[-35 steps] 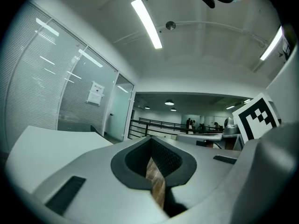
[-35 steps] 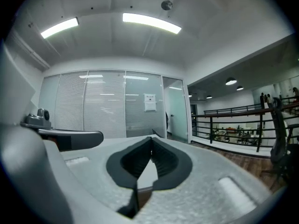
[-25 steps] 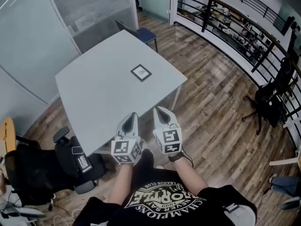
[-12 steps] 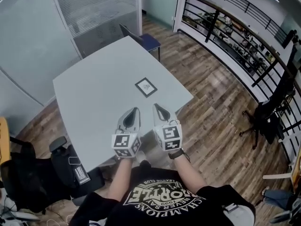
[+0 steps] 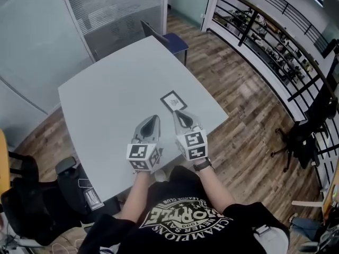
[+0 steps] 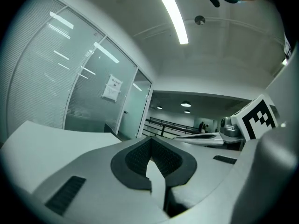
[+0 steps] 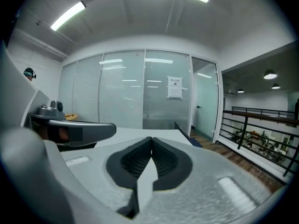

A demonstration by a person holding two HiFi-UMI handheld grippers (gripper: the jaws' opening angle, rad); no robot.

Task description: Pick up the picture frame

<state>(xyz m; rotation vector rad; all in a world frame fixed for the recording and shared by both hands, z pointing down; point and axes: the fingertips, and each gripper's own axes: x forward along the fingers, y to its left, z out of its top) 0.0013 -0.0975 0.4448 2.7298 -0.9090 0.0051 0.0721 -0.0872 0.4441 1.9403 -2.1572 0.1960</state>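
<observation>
The left hand-held gripper [image 5: 152,119] and right hand-held gripper [image 5: 178,113] (both closed, empty) have neared the black-bordered square picture frame [image 5: 174,101] mid-picture. I reckon opening comes next.

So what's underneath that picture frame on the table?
The picture frame lies flat on the grey table, toward its right side in the head view. Only bare tabletop shows around it; the patch directly beneath is covered by the frame itself.

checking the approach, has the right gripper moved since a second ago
Yes: the right gripper has advanced across the table, its tip now almost at the picture frame.
</observation>
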